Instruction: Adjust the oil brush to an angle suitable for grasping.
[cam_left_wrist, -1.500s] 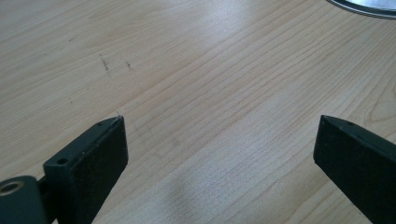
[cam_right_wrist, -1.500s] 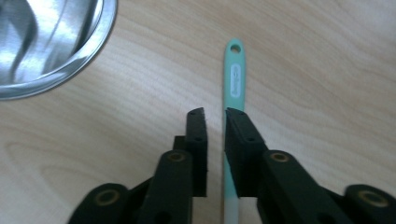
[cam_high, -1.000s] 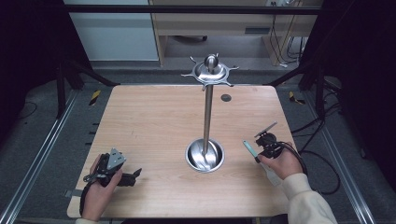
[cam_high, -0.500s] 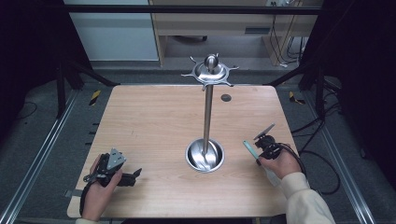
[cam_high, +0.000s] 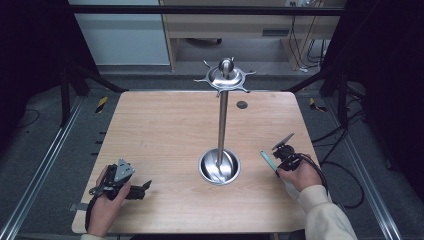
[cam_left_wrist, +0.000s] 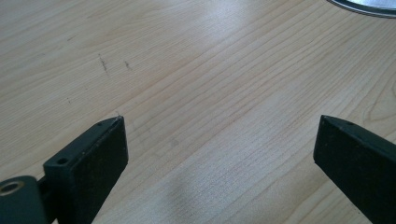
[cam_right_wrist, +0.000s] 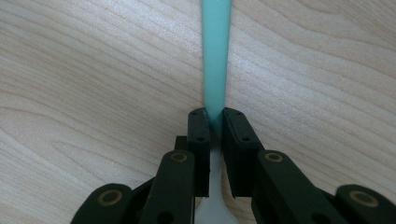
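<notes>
A teal-handled utensil (cam_right_wrist: 215, 51) lies low over the wooden table (cam_high: 160, 135), and my right gripper (cam_right_wrist: 215, 116) is shut on its handle, with a white part showing behind the jaws. From above, my right gripper (cam_high: 276, 157) sits right of a steel stand (cam_high: 222, 125), the teal handle (cam_high: 267, 161) pointing toward the stand's round base (cam_high: 219, 167). The stand's top disc (cam_high: 226, 77) carries several hooks. My left gripper (cam_high: 145, 187) rests at the front left, held in a hand. Its jaws (cam_left_wrist: 219, 140) stand wide open over bare wood.
A small dark round insert (cam_high: 242, 105) sits in the tabletop behind the stand. The rim of the stand's base (cam_left_wrist: 369, 4) shows ahead of the left gripper. Metal frame rails (cam_high: 45, 165) run along both sides of the table, and cables (cam_high: 345, 180) trail off the right edge.
The right hand has shifted very slightly with the teal utensil. The left gripper and the stand have not moved.
</notes>
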